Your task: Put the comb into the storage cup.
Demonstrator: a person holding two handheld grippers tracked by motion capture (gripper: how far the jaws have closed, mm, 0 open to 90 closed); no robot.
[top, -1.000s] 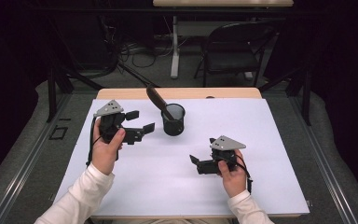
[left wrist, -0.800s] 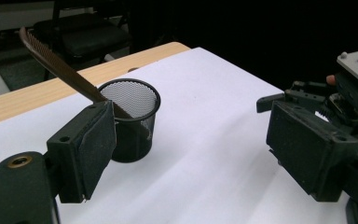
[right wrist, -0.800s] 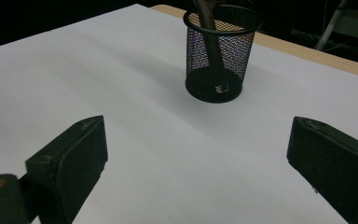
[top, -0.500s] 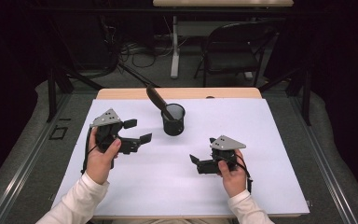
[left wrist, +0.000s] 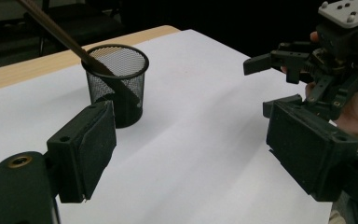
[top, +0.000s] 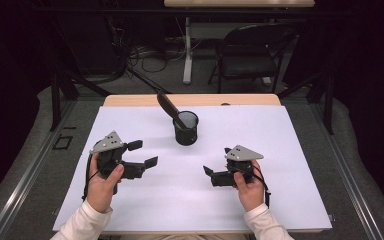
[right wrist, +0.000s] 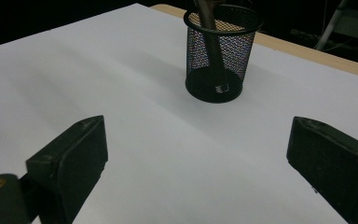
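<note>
A black mesh cup (top: 185, 129) stands upright on the white sheet (top: 285, 150), toward the far middle. A dark brown stick (top: 167, 106) rests in the cup and leans out to the far left. My left gripper (top: 143, 153) is held left of and nearer than the cup, open, with nothing between its pads. My right gripper (top: 217, 160) is held to the cup's near right, open and holding nothing. In the left gripper view the cup (left wrist: 116, 84) lies past the left jaw, and the right gripper (left wrist: 307, 70) shows at the right. The cup (right wrist: 219, 56) stands ahead of the open jaws in the right gripper view.
The white sheet covers most of the wooden table, whose bare far edge (top: 130, 100) shows. A folding chair (top: 250, 55) and a table leg (top: 187, 55) stand on the floor beyond the table. Dark floor surrounds the table on both sides.
My left gripper has drawn back from the cup, toward the near left. Its jaws stay open. The right gripper, the cup and the stick have not moved.
</note>
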